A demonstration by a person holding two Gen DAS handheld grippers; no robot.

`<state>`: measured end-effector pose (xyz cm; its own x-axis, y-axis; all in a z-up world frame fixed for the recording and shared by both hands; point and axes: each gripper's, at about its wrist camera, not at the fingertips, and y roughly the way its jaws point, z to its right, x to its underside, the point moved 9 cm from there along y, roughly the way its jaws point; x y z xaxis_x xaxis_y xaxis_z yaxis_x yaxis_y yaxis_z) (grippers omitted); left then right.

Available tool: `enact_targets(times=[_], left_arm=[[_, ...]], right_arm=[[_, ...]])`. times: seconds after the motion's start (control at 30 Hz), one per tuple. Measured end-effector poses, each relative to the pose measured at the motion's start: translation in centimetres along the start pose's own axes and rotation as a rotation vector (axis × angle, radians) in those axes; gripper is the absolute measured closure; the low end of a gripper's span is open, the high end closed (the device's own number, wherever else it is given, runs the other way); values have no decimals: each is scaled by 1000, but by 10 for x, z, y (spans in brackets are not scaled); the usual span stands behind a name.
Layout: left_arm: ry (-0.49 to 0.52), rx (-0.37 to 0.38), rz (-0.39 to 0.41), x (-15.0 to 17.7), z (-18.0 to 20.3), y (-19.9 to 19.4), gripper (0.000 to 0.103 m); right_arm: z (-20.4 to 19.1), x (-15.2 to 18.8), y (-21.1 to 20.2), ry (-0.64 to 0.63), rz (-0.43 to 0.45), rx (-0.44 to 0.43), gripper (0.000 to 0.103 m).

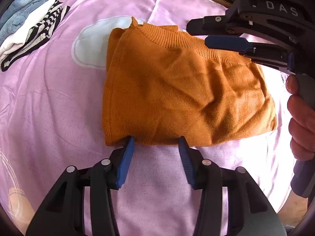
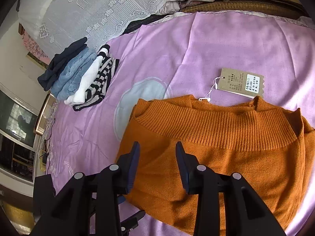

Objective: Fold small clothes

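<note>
At the far left of the left wrist view we note a pile of folded clothes (image 1: 29,29) on the pink bedsheet (image 1: 59,108): blue fleece, a white piece and a black-and-white striped piece, lying side by side. In the right wrist view the same pile (image 2: 78,78) lies well apart from the work area, with a dark navy item at its outer end and a white lace cover (image 2: 88,9) behind it.

Moving rightward, a pale cloud print (image 1: 88,45) on the sheet is partly covered by the orange knit sweater (image 1: 177,90), which lies folded at the middle of the bed, ribbed collar toward the far side.

The left gripper (image 1: 156,140) stands at the sweater's near edge. Its jaws are spread wide, both blue pad tips touching or just under the hem; we see no cloth pinched between them.

In the right wrist view the right gripper (image 2: 157,147) hovers over the sweater (image 2: 226,147) near its left side, just short of the collar. Its jaws are likewise apart and hold nothing. A cardboard hang tag (image 2: 241,83) lies on the sheet (image 2: 196,49) beyond the collar, tied to it by a white string.

At the right of the left wrist view we see the right gripper (image 1: 198,33) from the side, above the collar, with the person's right hand (image 1: 301,118) on its handle.
</note>
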<state>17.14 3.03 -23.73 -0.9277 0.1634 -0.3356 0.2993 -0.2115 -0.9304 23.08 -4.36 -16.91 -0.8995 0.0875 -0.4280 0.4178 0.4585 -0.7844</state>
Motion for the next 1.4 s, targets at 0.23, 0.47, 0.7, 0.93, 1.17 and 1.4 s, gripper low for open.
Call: enact_targets(times=[0.23,0.47,0.7,0.93,1.17,1.4], left_arm=[[1,1,3,-3,0,6,55],[-11,-3,6,8,-2,-4,54],[14,103,80,-2,34,-36,44],[84,82,57,-10,79,-12,41],[52,37,8,-8,82,17,41],[70,5,4,-11,86,29,36]], right_arm=[[1,5,11,5,-25,10,65],[1,8,17,-15,-47,15,65],[22,5,-2,2,-20,14,65],[62,3,-16,56,2,54,66],[72,2,-3,61,-9,60,80],[85,4,22,99,-37,80,83]])
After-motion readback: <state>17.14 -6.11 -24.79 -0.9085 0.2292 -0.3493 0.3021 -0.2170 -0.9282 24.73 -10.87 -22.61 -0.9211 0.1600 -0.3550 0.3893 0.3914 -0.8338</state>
